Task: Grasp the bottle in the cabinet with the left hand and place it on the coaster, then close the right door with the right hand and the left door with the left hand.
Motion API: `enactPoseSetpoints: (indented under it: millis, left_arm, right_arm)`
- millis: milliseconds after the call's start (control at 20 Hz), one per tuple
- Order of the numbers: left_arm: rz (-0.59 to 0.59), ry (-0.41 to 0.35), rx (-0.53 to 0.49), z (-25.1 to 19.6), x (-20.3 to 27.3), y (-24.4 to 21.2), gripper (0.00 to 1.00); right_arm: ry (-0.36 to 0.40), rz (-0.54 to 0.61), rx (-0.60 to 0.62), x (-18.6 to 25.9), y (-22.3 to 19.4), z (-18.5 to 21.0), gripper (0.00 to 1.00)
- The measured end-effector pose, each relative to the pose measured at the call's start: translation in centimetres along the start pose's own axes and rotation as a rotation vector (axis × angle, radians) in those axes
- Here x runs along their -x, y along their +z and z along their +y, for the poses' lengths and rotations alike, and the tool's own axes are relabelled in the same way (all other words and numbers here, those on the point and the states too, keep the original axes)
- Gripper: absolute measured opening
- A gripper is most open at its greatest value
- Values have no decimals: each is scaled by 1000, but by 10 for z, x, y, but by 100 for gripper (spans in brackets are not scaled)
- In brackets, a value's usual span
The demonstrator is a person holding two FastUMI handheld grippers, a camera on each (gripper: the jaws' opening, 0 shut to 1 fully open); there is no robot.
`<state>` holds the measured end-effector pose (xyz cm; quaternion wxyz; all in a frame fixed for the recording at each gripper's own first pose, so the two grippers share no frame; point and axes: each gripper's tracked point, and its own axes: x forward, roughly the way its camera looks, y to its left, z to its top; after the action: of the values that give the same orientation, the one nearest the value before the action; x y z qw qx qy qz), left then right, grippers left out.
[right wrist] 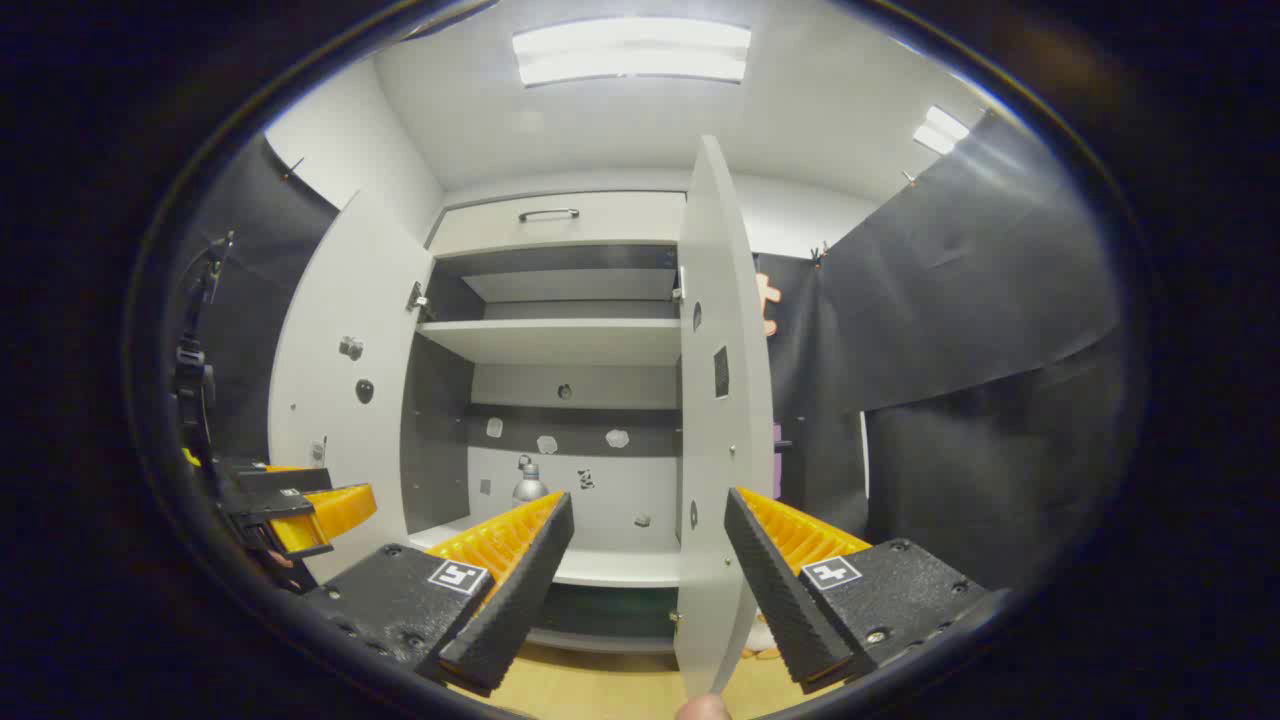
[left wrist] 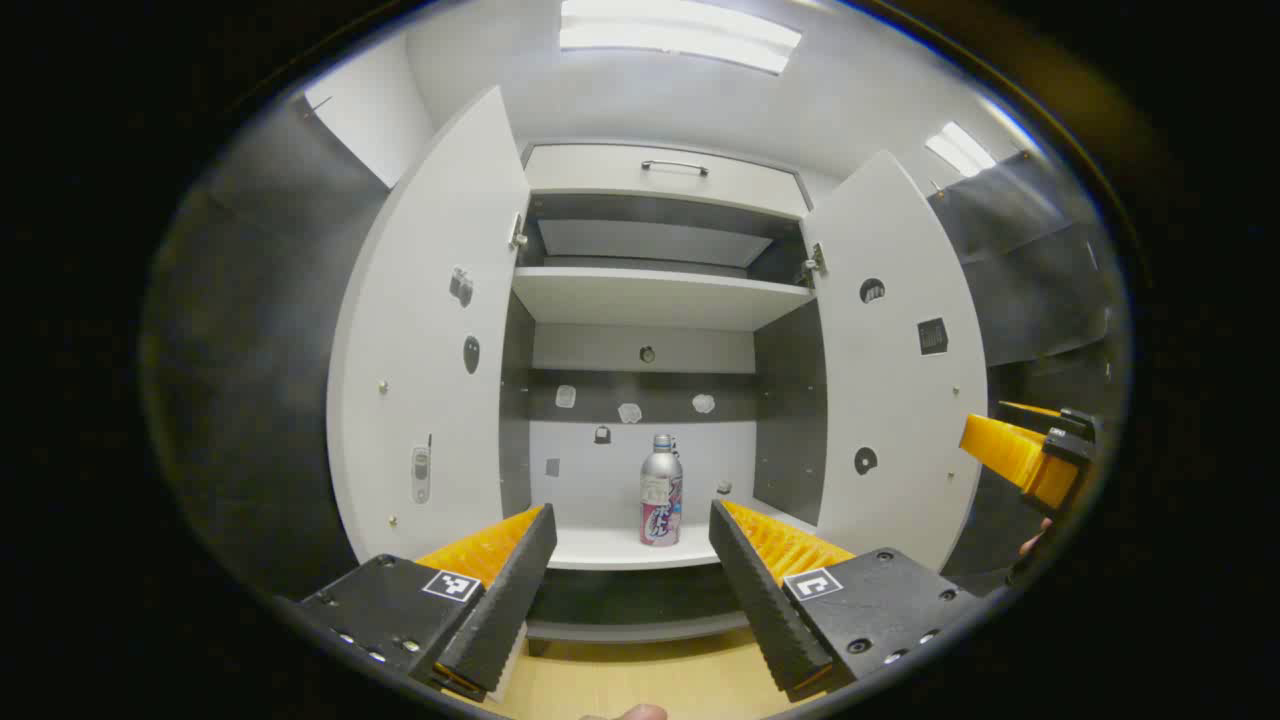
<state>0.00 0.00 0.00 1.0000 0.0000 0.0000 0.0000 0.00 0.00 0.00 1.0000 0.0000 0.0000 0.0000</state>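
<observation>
i had the left tool [left wrist: 632,560] lined up on the cabinet [left wrist: 660,300], its two fingers spread wide apart with nothing between them. the bottle [left wrist: 661,490] stood upright on the bottom shelf [left wrist: 600,548], a little back from the front edge and well apart from the tool, framed just right of centre in the gap. i judged the reach had not yet started, so the whole task lay ahead.

the right tool [right wrist: 648,560] hung beside it, fingers also apart and holding nothing. in the right gripper view the right door [right wrist: 715,420] stood edge-on between those fingers, swung fully out, and the left door [left wrist: 430,340] was open just as wide. i could not make out a coaster anywhere in either view.

the risks i saw — first, the bottle is tall, narrow and looks smooth, so a finger nudging it before both pads closed could tip it over or push it deeper in. second, the left tool had to pass between the two open doors; a drift sideways might knock a door edge. third, with the coaster out of sight, i would have to look for it while carrying the bottle, and a loose grip could let it slip.
</observation>
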Motion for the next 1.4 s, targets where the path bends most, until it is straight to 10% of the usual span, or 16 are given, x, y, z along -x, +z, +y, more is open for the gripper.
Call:
enactPoseSetpoints:
  millis: [1400]
  left_arm:
    - [145,-72,29,-31,-177,-55,95]
  right_arm:
    - [-269,9,48,25,-8,-105,99]
